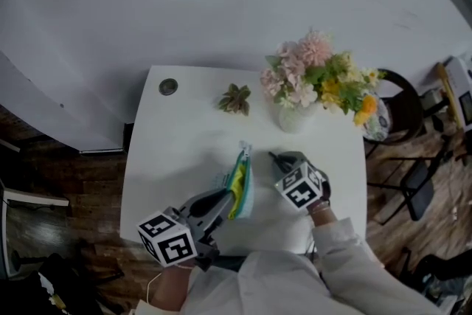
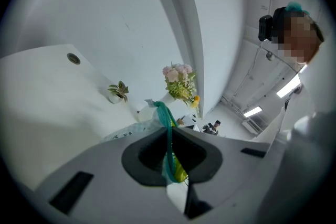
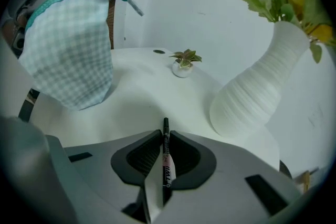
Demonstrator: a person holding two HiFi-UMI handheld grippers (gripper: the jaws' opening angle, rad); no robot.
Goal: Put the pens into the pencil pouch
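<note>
While the left gripper (image 2: pixel 169 139) pinches the soft, floppy teal-edged gingham fabric pouch (image 3: pixel 68 50) by its zipper rim, the right gripper (image 3: pixel 164 147) clamps a slim, stiff, likely slippery black pen (image 3: pixel 166 157) along its barrel, the pouch hanging at its ten o'clock over the white table (image 3: pixel 131 97).

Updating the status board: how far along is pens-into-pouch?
Done: the pouch is lifted off the table, its teal edge clamped in the left gripper; something yellow shows inside, unclear if a pen. In hand: the right gripper holds a black pen beside the pouch, not yet inside. Left: insert that pen; no other loose pens show on the table.
</note>
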